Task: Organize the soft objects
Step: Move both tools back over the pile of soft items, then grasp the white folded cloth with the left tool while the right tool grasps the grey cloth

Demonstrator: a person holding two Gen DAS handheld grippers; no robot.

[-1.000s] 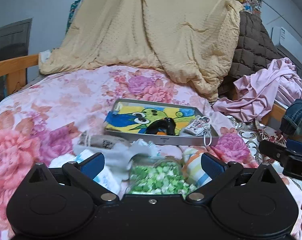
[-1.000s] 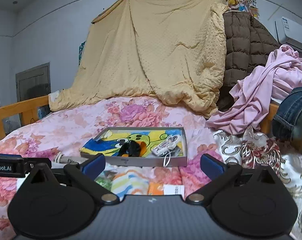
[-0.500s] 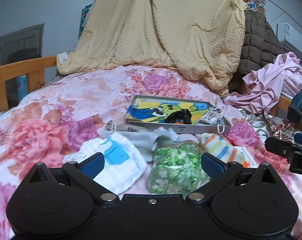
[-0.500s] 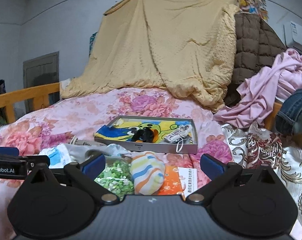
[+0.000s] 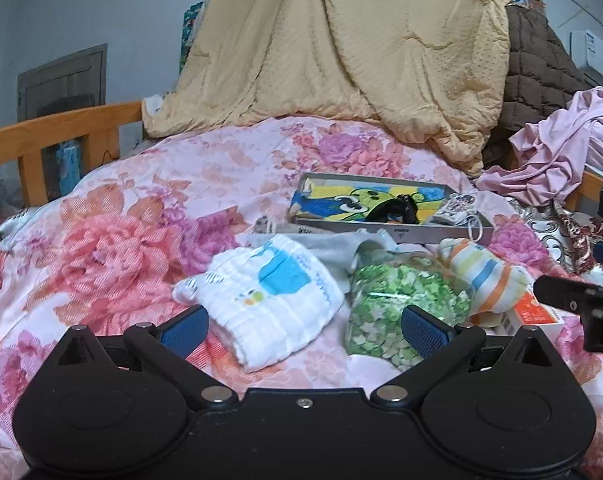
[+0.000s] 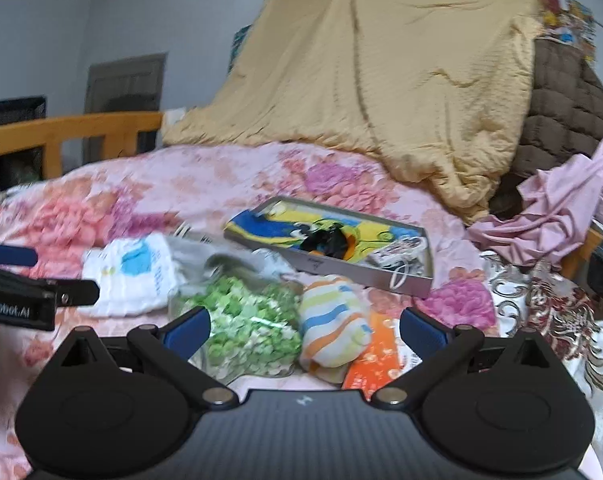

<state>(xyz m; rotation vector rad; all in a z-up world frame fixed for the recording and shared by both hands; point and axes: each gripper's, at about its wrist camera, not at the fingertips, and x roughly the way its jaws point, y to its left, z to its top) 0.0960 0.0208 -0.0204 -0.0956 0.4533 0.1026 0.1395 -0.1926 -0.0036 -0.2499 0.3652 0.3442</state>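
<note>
On the bed | both tongs, left tongs and right tongs, wide open, empty | pulled back from tray; white cloth now reachable

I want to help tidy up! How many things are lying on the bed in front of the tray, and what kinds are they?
White folded cloth: 1
Grey cloth: 1
Striped socks: 1
Bag of green bits: 1
Orange packet: 1
Total: 5

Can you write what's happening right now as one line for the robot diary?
left gripper: open, empty | right gripper: open, empty | white folded cloth, green bag, striped sock: on bed, untouched | tray: behind them
</note>
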